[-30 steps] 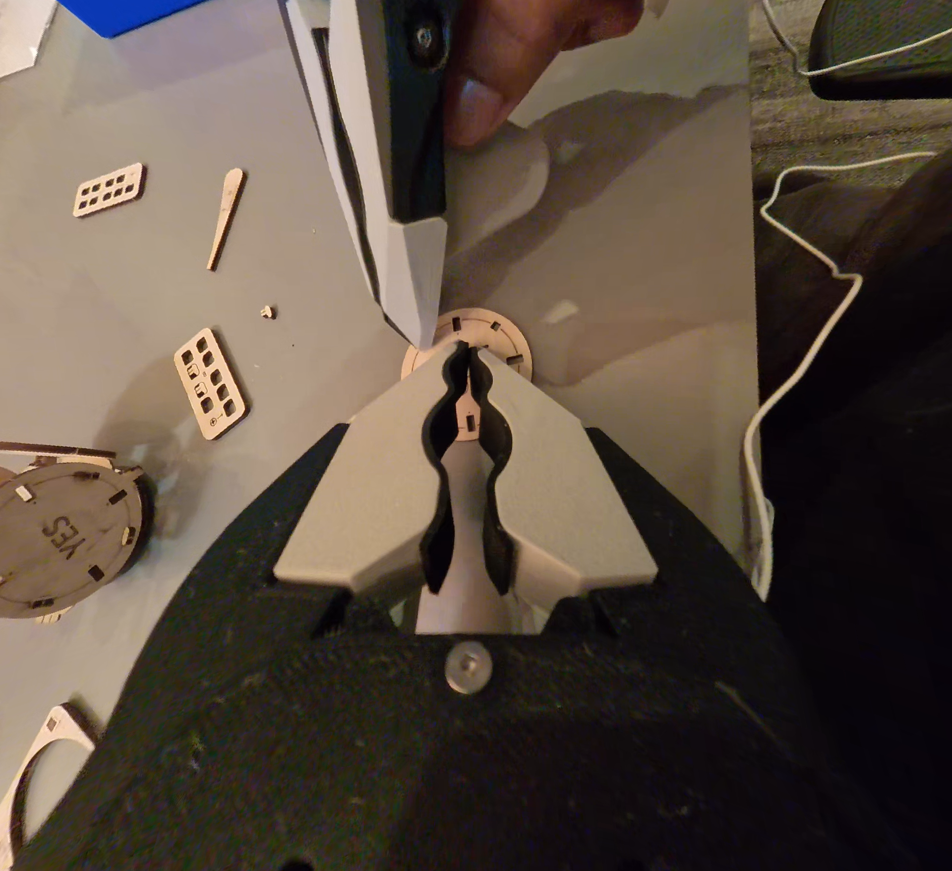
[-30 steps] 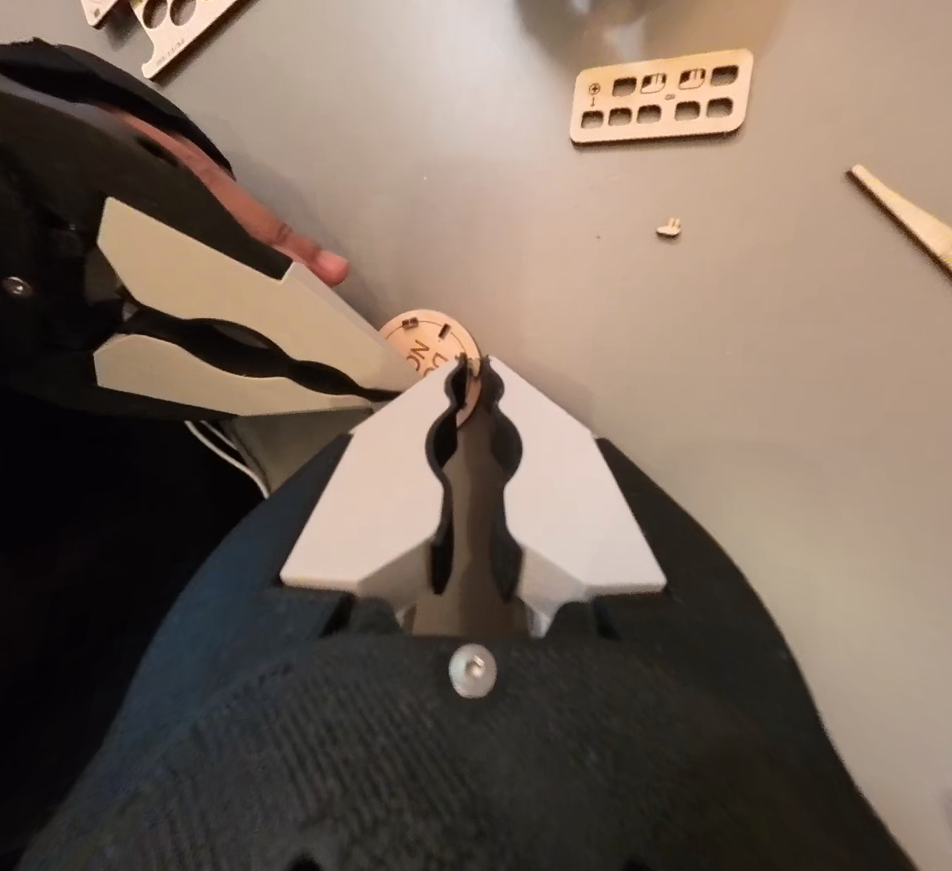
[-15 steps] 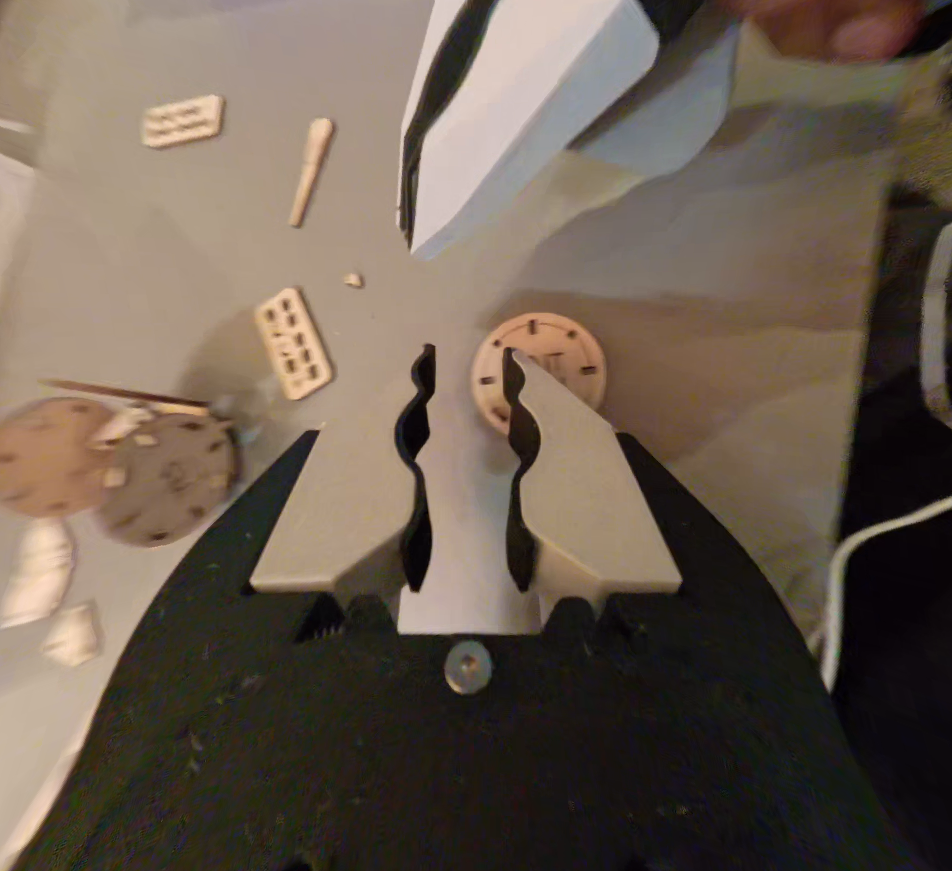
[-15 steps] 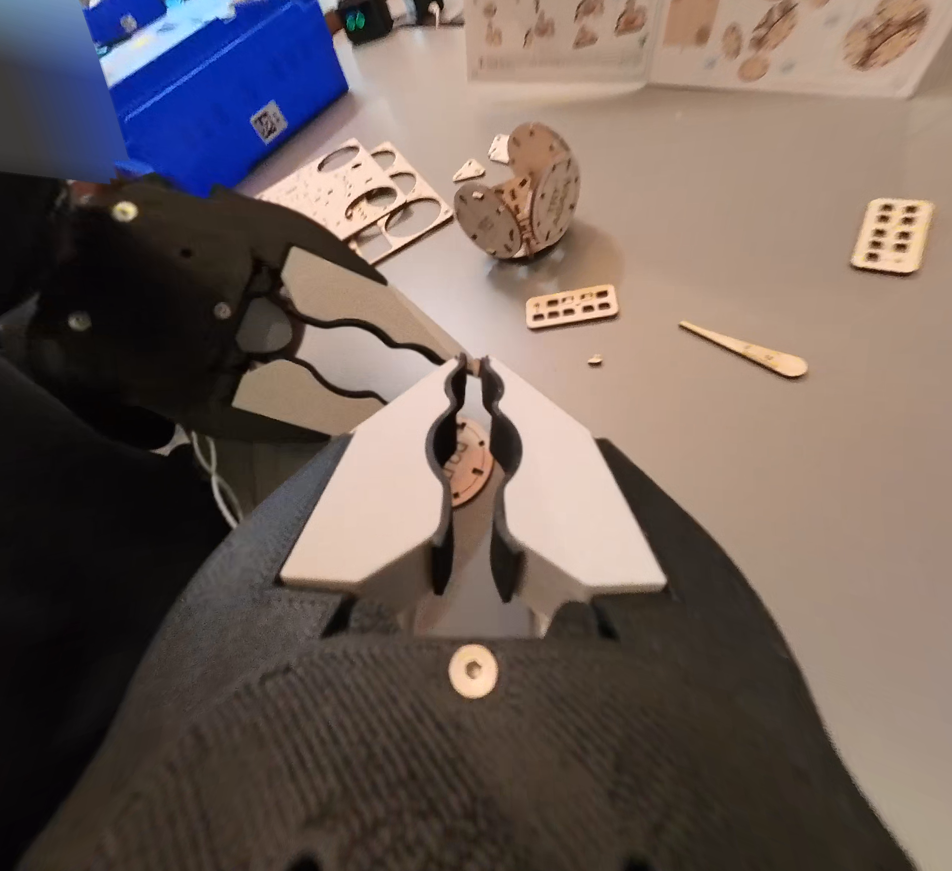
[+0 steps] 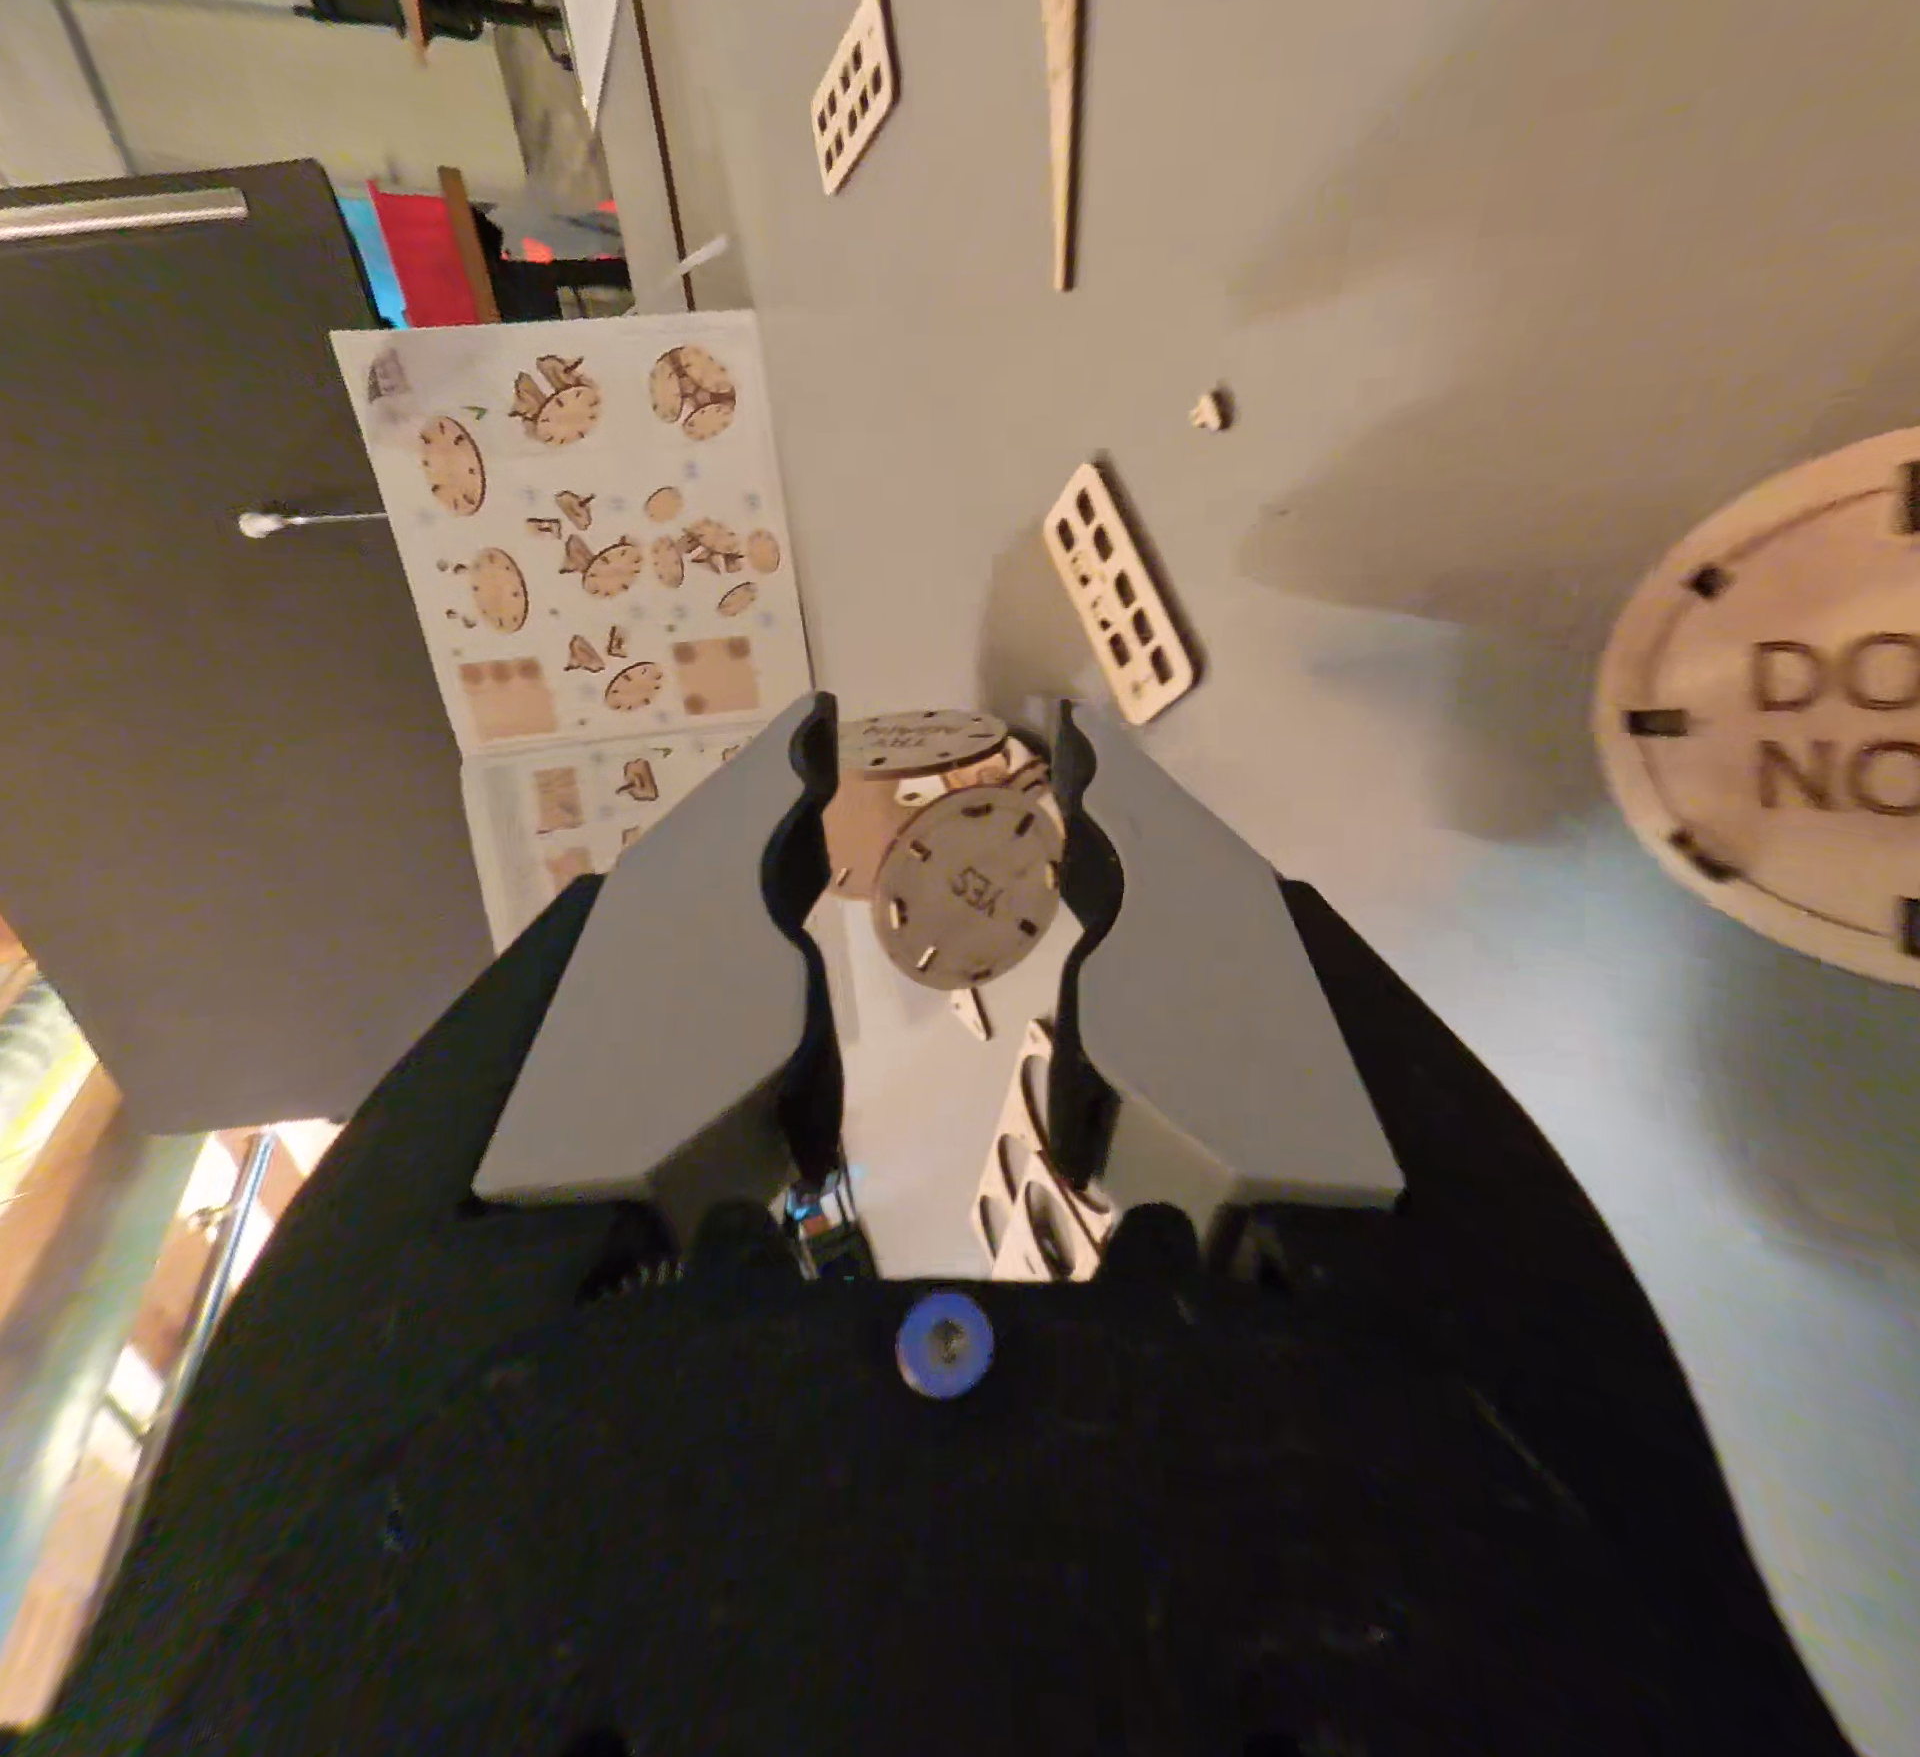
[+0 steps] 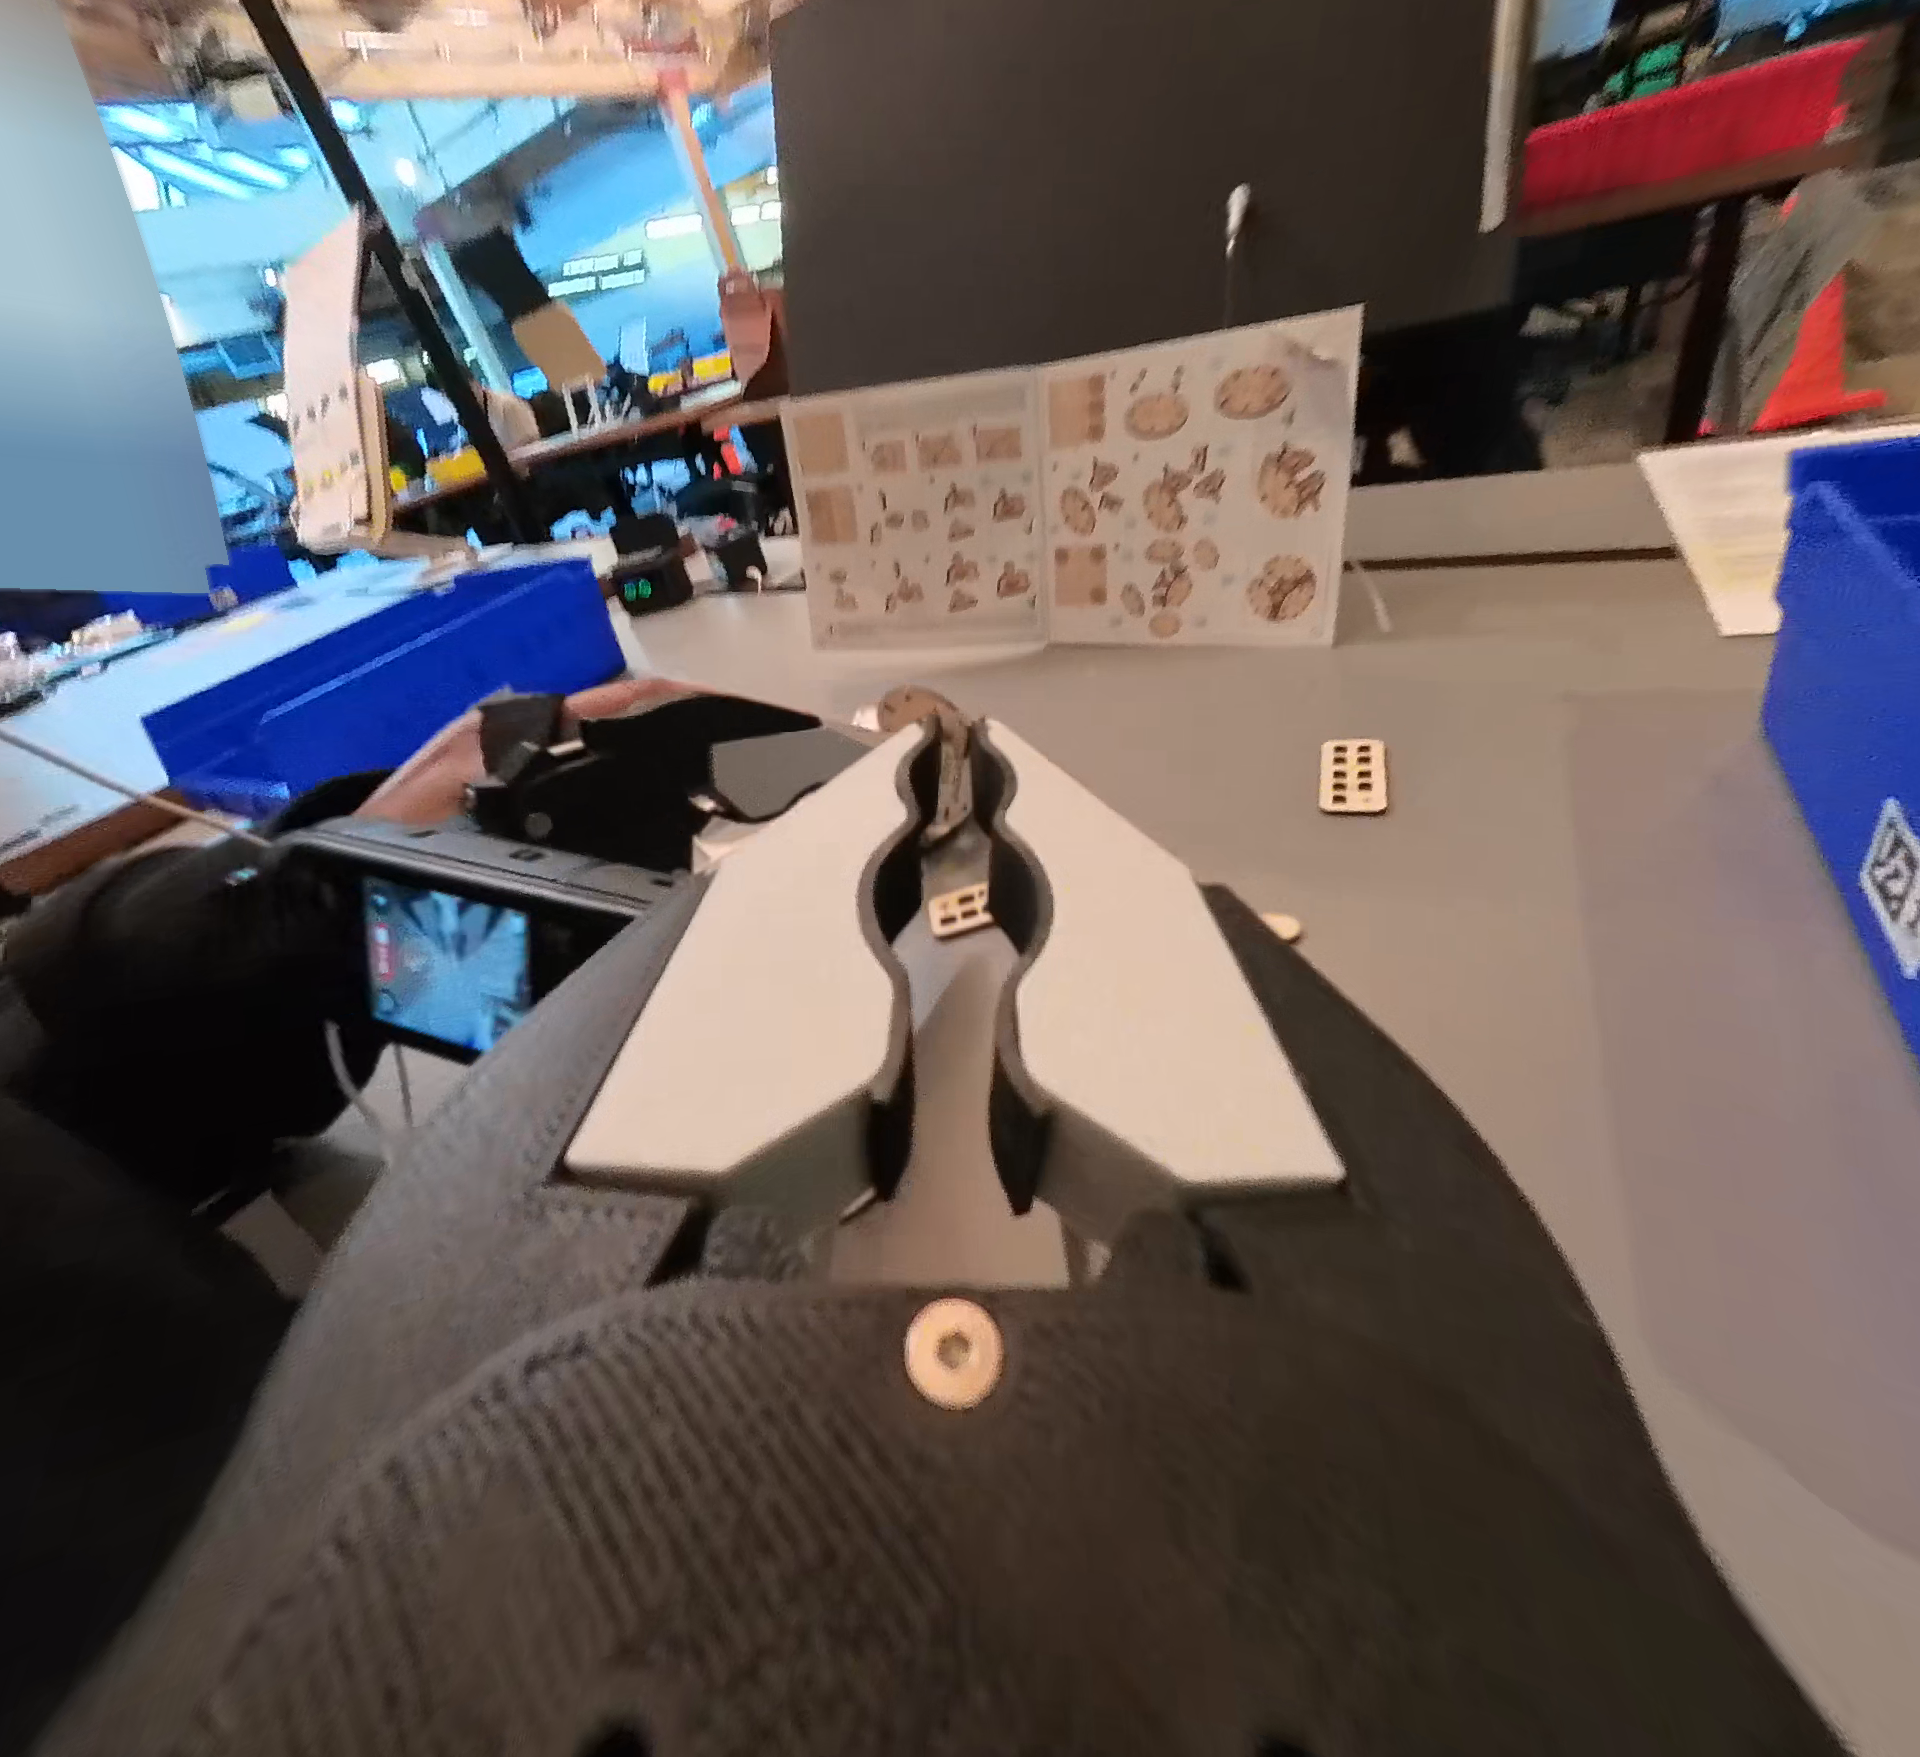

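- Your right gripper (image 6: 948, 751): pale grey wedge fingers with wavy black pads, clamped on the edge of a thin, round plywood disc (image 5: 1766, 720) with slots round its rim, held edge-on.
- Your left gripper (image 5: 940, 751): jaws parted, bare.
- Beyond it, far on the smooth grey table (image 5: 1455, 253): a slotted-disc wooden assembly (image 5: 961, 860).
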`<state>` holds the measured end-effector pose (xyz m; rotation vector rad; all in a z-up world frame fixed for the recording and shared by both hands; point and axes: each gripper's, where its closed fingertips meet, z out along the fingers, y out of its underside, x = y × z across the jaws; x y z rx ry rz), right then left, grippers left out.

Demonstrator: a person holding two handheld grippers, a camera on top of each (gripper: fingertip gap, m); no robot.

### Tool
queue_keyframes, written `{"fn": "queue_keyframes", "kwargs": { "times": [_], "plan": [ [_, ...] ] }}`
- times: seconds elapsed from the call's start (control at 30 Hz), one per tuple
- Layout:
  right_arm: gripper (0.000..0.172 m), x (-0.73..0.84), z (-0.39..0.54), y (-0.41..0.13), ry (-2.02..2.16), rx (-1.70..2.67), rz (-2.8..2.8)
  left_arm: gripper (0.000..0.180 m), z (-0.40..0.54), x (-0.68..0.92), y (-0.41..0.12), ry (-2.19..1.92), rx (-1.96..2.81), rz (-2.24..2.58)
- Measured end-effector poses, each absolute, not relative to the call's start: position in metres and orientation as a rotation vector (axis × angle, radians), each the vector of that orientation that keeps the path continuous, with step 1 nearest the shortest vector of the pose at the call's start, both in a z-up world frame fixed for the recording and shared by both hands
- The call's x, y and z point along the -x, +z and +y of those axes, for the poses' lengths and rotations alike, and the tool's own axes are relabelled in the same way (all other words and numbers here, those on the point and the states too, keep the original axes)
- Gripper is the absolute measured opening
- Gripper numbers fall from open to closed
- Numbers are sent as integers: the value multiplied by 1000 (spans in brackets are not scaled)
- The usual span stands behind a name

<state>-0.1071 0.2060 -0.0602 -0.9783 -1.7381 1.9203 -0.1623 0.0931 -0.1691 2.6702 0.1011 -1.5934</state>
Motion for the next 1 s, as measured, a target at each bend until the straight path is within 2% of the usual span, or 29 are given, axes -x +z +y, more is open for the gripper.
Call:
{"fn": "queue_keyframes", "kwargs": {
  "times": [0.1, 0.23, 0.43, 0.57, 0.8, 0.87, 1.0],
  "plan": [
    [3, 106, 217, -49, 1987, 990, -1630, 46, 102, 166, -159, -1631, -2595, 46],
    [3, 101, 235, -37, 2035, 985, -1559, 49, 145, 148, -131, -1826, -2481, -290],
    [4, 90, 259, -35, 1999, 977, -1509, 47, 186, 97, -143, -1752, -2385, -622],
    [3, 89, 278, -39, 1981, 1014, -1486, 48, 215, 64, -156, -1704, -2468, -686],
    [3, 95, 306, -44, 1958, 1076, -1453, 60, 245, 26, -187, -1635, -2583, -767],
    [3, 98, 309, -49, 1938, 1093, -1471, 52, 253, 25, -190, -1649, -2591, -784],
    [3, 103, 311, -48, 1959, 1109, -1467, 57, 245, 50, -187, -1619, -2672, -627]
  ]
}}
